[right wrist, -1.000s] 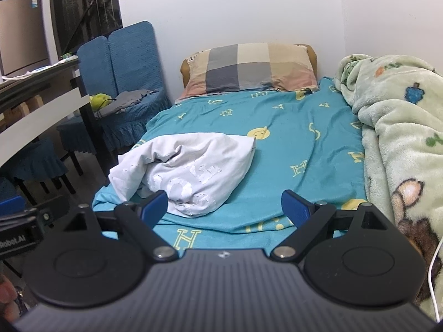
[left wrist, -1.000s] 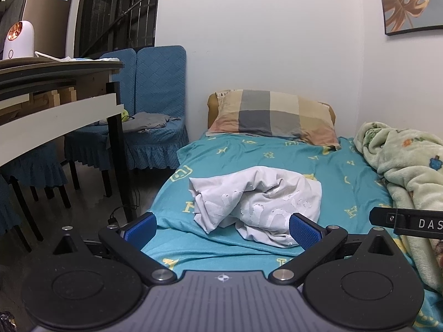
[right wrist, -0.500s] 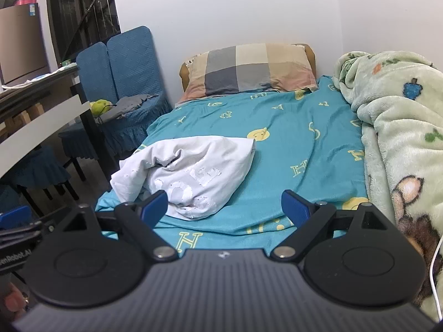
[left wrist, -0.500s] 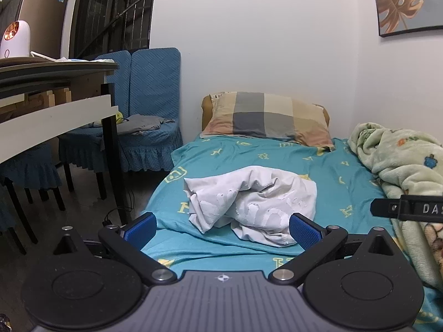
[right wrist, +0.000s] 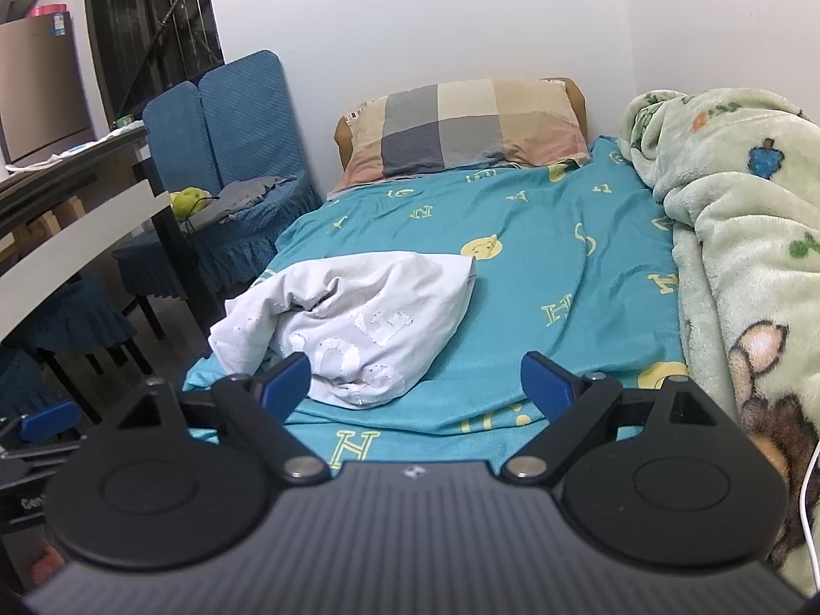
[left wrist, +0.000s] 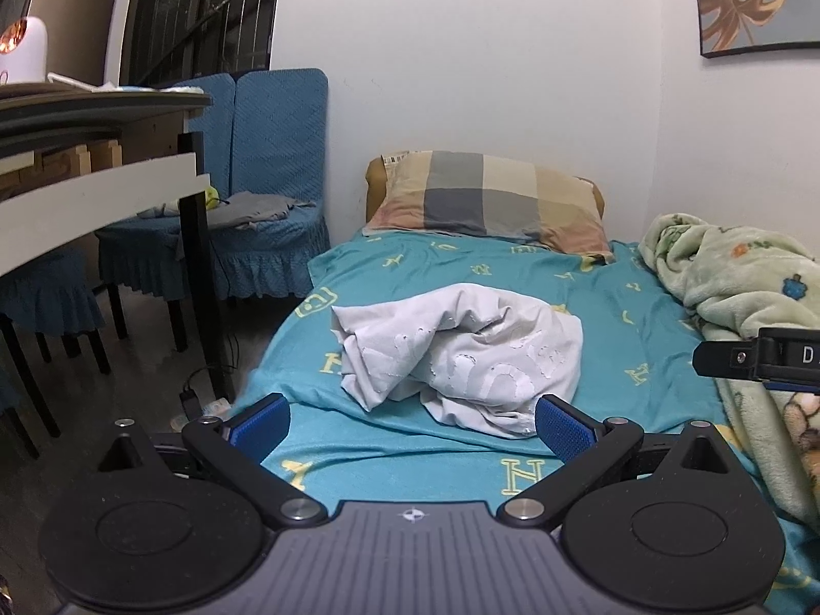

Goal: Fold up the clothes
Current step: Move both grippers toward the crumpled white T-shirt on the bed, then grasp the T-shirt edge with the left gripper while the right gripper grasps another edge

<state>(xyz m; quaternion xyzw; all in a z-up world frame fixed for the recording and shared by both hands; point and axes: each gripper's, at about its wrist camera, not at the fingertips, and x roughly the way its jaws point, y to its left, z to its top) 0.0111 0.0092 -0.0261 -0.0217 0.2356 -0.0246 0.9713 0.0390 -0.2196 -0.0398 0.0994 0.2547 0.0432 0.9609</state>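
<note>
White shirt (left wrist: 461, 353) lies crumpled on blue bed (left wrist: 605, 307), near front edge. Left gripper (left wrist: 410, 423) and right gripper (right wrist: 415, 384) wide open, holding nothing. Folding not started.

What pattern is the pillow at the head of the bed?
The pillow has large grey, beige and pink checks; the right wrist view shows it best.

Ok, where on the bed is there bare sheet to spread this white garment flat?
Bare teal sheet lies between the crumpled white garment and the pillow, and rightward to the green blanket. A narrower strip runs along the near edge. The right side is crowded by the blanket; the garment sits near the left edge.
</note>
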